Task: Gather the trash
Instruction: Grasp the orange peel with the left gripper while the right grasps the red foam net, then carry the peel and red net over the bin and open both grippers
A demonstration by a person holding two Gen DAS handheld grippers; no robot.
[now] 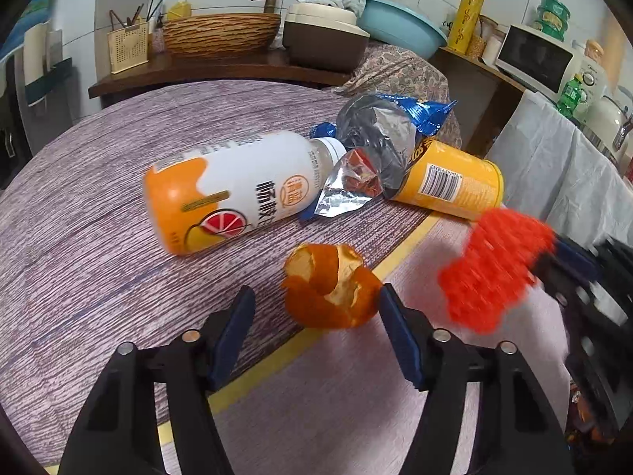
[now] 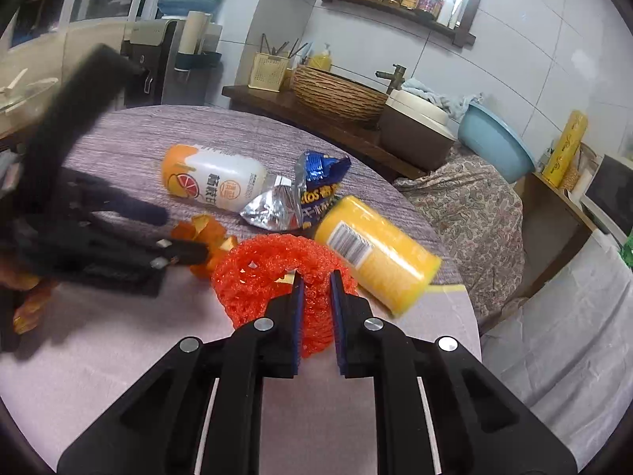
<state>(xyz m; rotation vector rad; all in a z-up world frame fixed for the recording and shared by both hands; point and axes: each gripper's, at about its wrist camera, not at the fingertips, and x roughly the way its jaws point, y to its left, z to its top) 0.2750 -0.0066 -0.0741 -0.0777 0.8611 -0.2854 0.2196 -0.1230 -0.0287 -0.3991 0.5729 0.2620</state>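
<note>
An orange peel [image 1: 330, 289] lies on the round table, just beyond and between the tips of my open left gripper [image 1: 316, 297]; its right finger [image 1: 399, 332] touches the peel. My right gripper [image 2: 316, 281] is shut on a red foam fruit net [image 2: 261, 277], which shows blurred in the left wrist view [image 1: 494, 269]. Behind lie a white-and-orange drink bottle [image 1: 233, 190], a torn blue-and-silver snack bag [image 1: 376, 146] and a yellow cylindrical can [image 1: 451, 178], all on their sides. The peel [image 2: 205, 233] shows partly behind my left gripper in the right wrist view.
The table has a purple-grey woven cloth [image 1: 99, 237] and a pale mat with a yellow edge [image 1: 316, 396]. Behind stand a wooden shelf with a wicker basket [image 1: 221, 33], a brown box [image 1: 324, 39] and a blue basin [image 1: 399, 27]. A white-draped counter [image 1: 554, 166] is at right.
</note>
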